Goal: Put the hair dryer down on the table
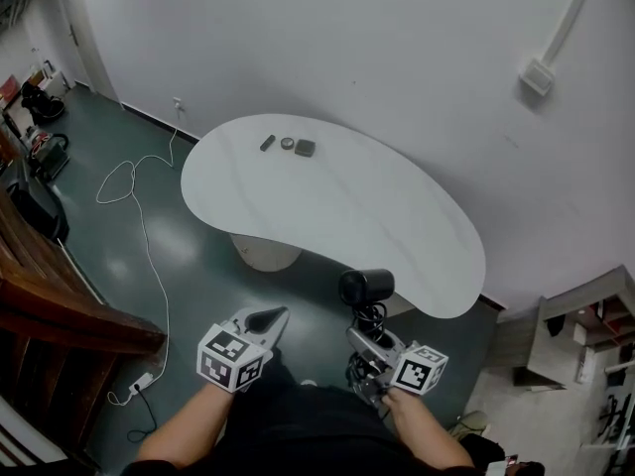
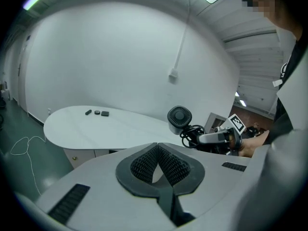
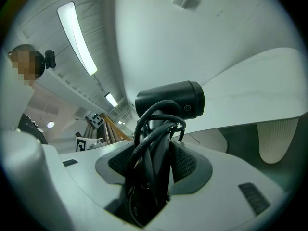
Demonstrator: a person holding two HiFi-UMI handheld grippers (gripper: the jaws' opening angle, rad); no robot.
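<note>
My R gripper [image 3: 153, 158] grips hair dryer [image 3: 169, 99] by its cord-wrapped handle; L gripper [image 2: 157, 147] clenched, empty; table [image 1: 327, 211] ahead.

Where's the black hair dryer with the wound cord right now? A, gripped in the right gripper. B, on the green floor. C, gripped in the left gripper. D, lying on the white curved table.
A: the right gripper is shut on the black hair dryer by its handle; the left gripper is shut and empty.

even ceiling strip light [image 3: 77, 37], sharp centres, fisheye-bent edges.
</note>
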